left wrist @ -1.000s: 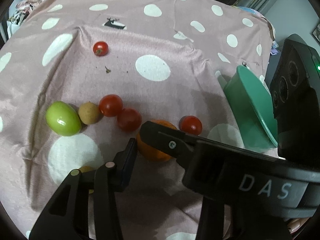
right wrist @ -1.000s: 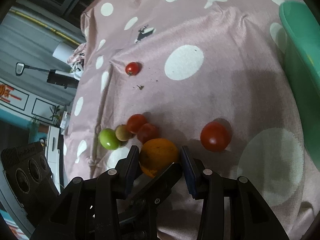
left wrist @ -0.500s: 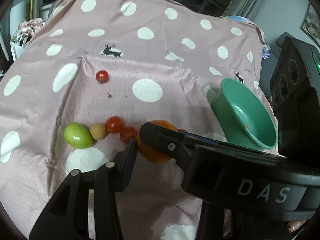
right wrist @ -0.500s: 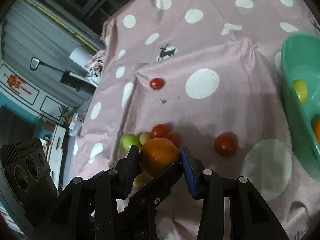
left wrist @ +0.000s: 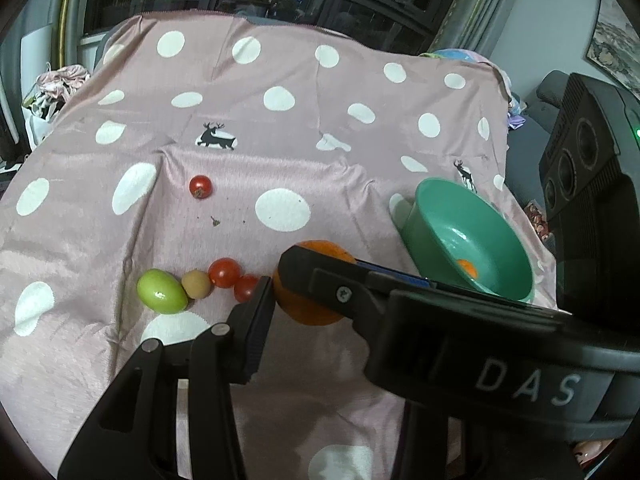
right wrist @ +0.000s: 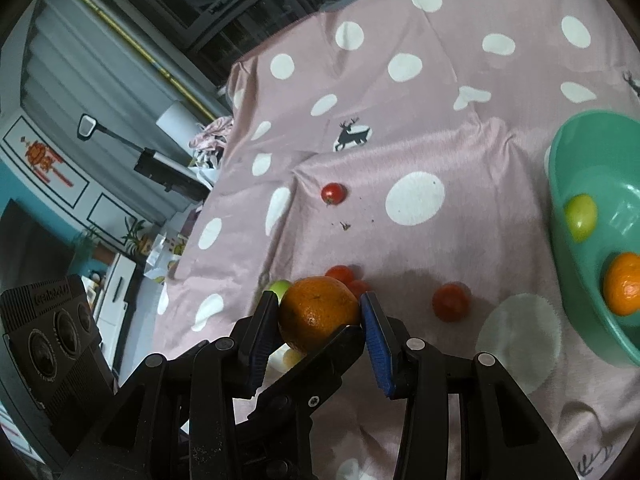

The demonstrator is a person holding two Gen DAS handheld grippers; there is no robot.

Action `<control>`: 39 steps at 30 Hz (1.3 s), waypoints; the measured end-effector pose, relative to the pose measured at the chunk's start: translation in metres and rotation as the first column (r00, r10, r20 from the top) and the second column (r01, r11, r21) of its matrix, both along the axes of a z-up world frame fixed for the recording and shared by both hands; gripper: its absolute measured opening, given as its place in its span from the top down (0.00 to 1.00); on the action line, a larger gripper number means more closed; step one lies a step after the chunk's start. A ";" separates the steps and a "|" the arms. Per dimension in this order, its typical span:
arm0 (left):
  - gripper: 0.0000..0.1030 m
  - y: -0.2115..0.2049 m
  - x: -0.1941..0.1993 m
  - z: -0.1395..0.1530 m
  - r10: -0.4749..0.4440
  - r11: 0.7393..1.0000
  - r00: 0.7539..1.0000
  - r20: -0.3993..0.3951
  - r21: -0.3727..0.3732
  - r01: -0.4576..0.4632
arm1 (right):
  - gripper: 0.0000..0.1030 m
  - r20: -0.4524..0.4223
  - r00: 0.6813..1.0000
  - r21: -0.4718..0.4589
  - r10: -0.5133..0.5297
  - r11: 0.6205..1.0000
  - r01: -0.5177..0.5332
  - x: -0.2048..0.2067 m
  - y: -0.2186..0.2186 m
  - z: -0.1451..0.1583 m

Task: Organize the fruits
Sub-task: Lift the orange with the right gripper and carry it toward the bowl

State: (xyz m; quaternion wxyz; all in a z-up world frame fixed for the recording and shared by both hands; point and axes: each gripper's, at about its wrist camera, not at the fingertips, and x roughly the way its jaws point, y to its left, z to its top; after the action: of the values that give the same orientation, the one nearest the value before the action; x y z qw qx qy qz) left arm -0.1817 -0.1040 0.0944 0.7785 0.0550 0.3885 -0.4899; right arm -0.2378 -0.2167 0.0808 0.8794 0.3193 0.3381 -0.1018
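An orange (right wrist: pixel 316 312) hangs above the pink dotted cloth, and my right gripper (right wrist: pixel 320 308) is shut on it with both blue pads pressing its sides. My left gripper (left wrist: pixel 310 300) holds the same orange (left wrist: pixel 308 312). Its left pad touches the fruit, while its right finger is hidden behind the right gripper's black finger. A green bowl (left wrist: pixel 440 208) stands to the right, tilted, with a small orange (right wrist: pixel 624 288) and a yellow-green fruit (right wrist: pixel 580 216) inside. On the cloth lie a green fruit (left wrist: pixel 161 291), a brown fruit (left wrist: pixel 196 284) and two red tomatoes (left wrist: pixel 224 272).
One tomato (left wrist: pixel 200 187) lies alone farther back beside small crumbs, and another tomato (right wrist: pixel 451 303) sits between the orange and the bowl (right wrist: pixel 580 120). The cloth drops off at its left and far edges. Windows, a wall and clutter lie beyond.
Both grippers have risen together with the orange. The fruits on the cloth look smaller and lower, and the bowl with its contents has come into fuller view.
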 end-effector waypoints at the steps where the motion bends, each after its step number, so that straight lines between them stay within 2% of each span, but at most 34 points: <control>1: 0.58 0.001 -0.001 0.001 0.000 1.000 1.000 0.004 -0.003 0.000 | 0.56 0.005 1.000 -0.005 0.000 1.000 0.000 -0.001 0.001 0.002; 22: 0.58 -0.004 -0.025 0.032 -0.039 0.997 0.994 0.104 -0.061 0.046 | 0.56 0.102 0.995 -0.081 -0.019 0.996 0.027 -0.028 0.005 0.032; 39: 0.58 -0.058 -0.066 0.049 -0.177 0.980 0.968 0.176 -0.059 0.190 | 0.56 0.181 0.972 -0.078 -0.149 0.983 0.165 -0.081 -0.036 0.046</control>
State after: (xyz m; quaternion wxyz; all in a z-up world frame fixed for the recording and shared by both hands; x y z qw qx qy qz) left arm -0.2479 -0.1625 0.1430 0.7615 0.1031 0.2952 -0.5677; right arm -0.3189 -0.2522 0.1272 0.9087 0.3115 0.2284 -0.1584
